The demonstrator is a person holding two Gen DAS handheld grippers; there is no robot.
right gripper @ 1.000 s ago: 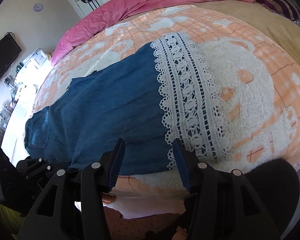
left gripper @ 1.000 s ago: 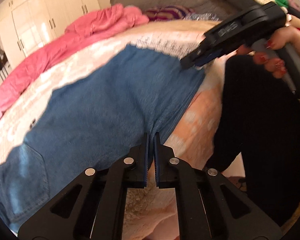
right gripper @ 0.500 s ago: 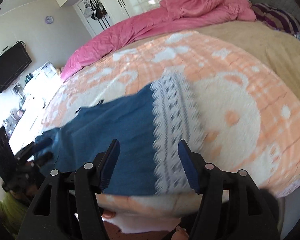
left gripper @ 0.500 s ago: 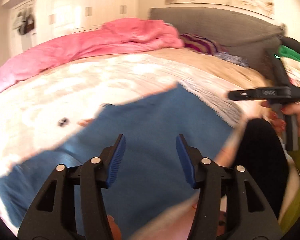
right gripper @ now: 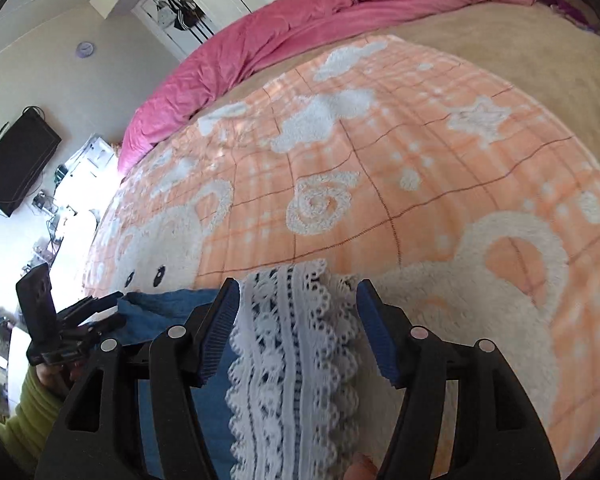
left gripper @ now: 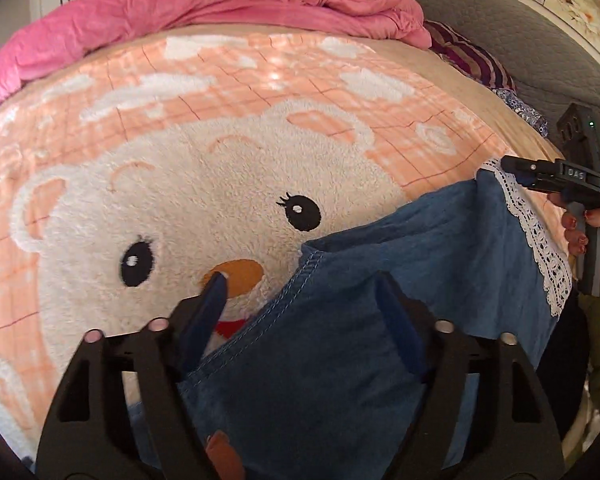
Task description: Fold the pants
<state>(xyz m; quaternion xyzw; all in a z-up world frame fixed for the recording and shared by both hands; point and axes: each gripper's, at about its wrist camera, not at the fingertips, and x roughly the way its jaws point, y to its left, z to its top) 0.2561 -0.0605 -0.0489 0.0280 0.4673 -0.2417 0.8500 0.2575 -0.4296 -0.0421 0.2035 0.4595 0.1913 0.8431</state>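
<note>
Blue denim pants (left gripper: 340, 380) with a white lace hem (left gripper: 540, 248) lie on the bear-print blanket at the near side of the bed. My left gripper (left gripper: 300, 278) hangs over the stitched far edge of the denim. Its jaws are opening, with cloth lying between them and the pads off it. My right gripper (right gripper: 298, 284) stands open over the lace hem (right gripper: 292, 340), which lies between its fingers without being pinched. The right gripper (left gripper: 512, 168) also shows in the left wrist view at the lace corner. In the right wrist view the left gripper (right gripper: 116, 304) sits at the denim (right gripper: 160, 304).
The peach blanket (left gripper: 180, 180) with a white bear covers the bed ahead. A pink duvet (left gripper: 220, 4) is heaped along the far side below a grey headboard (left gripper: 520, 40). A hand with red nails (left gripper: 576, 236) holds the right gripper. A black TV (right gripper: 16, 160) hangs on the left wall.
My left gripper was shut on the denim edge and has let go and spread wide. Both grippers have travelled forward over the pants to their far edge. The right jaws widened slightly.
</note>
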